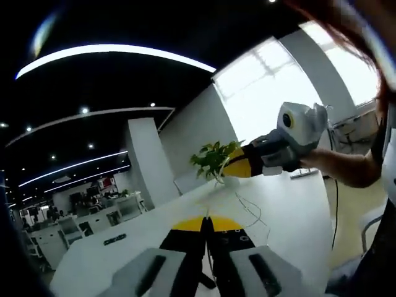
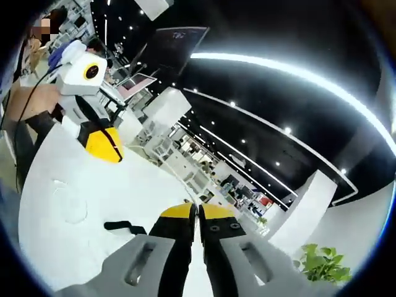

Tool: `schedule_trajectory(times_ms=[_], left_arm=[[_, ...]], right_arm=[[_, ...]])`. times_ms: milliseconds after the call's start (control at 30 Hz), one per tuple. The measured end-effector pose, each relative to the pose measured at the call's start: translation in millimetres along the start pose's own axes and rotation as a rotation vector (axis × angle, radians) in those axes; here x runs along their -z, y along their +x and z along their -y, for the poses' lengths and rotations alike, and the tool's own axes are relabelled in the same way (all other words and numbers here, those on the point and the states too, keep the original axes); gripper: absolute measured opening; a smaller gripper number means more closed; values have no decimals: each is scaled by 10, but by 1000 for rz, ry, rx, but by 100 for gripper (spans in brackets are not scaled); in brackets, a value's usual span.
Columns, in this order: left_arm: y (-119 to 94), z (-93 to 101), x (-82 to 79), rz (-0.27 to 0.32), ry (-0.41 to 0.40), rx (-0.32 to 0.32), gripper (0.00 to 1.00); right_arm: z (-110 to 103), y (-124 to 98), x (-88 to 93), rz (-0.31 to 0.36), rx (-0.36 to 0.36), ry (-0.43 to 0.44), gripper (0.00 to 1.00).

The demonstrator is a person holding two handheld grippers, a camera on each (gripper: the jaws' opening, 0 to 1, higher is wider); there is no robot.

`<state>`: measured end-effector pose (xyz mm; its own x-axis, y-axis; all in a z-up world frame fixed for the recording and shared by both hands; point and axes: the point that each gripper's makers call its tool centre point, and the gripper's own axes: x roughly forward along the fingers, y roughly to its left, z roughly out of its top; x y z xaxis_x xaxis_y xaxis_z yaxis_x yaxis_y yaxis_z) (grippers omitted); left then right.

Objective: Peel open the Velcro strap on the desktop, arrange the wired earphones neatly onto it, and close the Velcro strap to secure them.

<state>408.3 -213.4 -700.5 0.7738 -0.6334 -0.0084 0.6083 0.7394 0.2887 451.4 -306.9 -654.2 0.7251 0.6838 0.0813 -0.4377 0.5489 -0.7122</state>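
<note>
Grippers, left and right, have jaws pressed together holding nothing, black Velcro strap at nine o'clock of the right.

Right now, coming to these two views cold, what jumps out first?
Both grippers are lifted off the white desk, jaws closed and empty: the left gripper and the right gripper each fill their own view's bottom. On the desk lie the black Velcro strap and the thin earphone cable, with a potted plant at the far end.
</note>
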Motion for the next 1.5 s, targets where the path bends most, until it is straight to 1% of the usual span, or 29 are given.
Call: schedule_trajectory(times_ms=[33,100,167,200,267,333,400,467,533,633,700,800,867,933,1033,1067,1100,1167,1200,1333,1500], left_arm=[[6,1,19,-5,0,0,5],[15,-4,50,-17,2,-1,5],[10,-18,32,-15,10,-7,5],[3,-25,3,-8,15,-11,5],[-8,-39,-49,7,16,-15,5],[-6,-31,-52,11,12,-12,5],[2,-12,17,0,8,-9,5],[-2,-3,101,-17,-2,-6,5],[-15,-1,163,-31,-9,-4,5],[-55,-4,237,-52,-11,-4,5],[-85,-16,267,-63,-9,-5,5],[-122,-39,313,-79,-6,-6,5],[-129,-39,336,-88,-5,-3,5],[-132,-33,388,-104,-7,3,5],[-122,-13,478,-131,-9,13,5],[-117,-6,510,-141,-9,18,5],[-108,0,545,-150,-7,20,5],[-101,-10,589,-163,-1,18,5],[-100,-19,599,-166,1,16,5],[-78,-85,651,-172,-14,7,5],[-58,-122,799,-201,-26,1,5]], right_arm=[[-24,-8,-15,9,-11,31,6],[-33,-33,-155,62,-33,144,6],[75,-74,-323,110,-10,200,6],[142,-103,-417,124,6,201,6],[197,-135,-549,141,28,172,6],[167,-138,-616,143,27,141,6],[49,-120,-636,135,1,114,6],[-110,-95,-583,111,-30,80,6],[-234,-76,-522,95,-52,75,6],[-351,-64,-432,83,-81,122,6],[-348,-64,-395,79,-80,152,6],[-331,-58,-375,90,-83,246,6],[-300,-40,-329,80,-70,272,6],[-322,-14,-273,63,-60,269,6],[-389,15,-133,-1,-33,166,6],[-436,29,-112,-7,-37,157,6],[-492,46,-97,-7,-47,169,6],[-606,74,-70,-7,-83,232,6],[-623,88,-46,-11,-85,243,6],[-661,144,76,-42,-67,233,6],[-779,179,209,-62,-100,329,6]])
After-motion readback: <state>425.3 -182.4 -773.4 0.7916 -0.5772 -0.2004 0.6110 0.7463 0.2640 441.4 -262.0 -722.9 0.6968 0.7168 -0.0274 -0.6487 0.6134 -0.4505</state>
